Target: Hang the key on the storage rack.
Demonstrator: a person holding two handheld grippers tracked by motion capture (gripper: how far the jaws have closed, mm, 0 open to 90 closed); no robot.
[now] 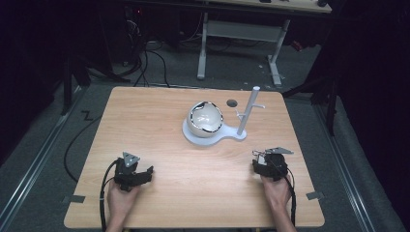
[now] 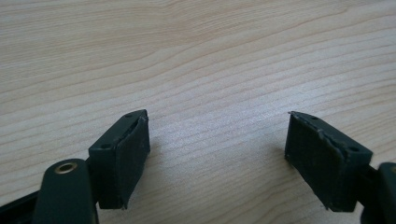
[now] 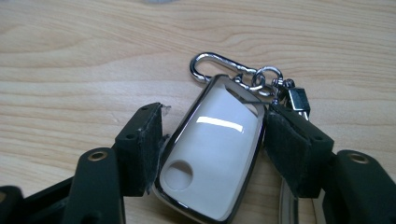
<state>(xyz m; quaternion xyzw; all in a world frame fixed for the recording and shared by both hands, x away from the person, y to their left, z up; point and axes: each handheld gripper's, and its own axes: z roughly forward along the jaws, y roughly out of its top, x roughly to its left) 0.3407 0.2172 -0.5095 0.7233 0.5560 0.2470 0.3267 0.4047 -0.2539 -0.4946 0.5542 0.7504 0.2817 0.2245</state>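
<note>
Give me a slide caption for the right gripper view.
Right gripper jaws flank a white key fob with a silver carabiner clip above the wooden table.

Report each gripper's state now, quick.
Left gripper: open, nothing between its fingers.
Right gripper: fingers on both sides of the key fob, closed on it.

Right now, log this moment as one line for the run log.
left gripper: open, nothing between jaws | right gripper: jaws around key fob, grip unclear | carabiner: on table | stand: bare
</note>
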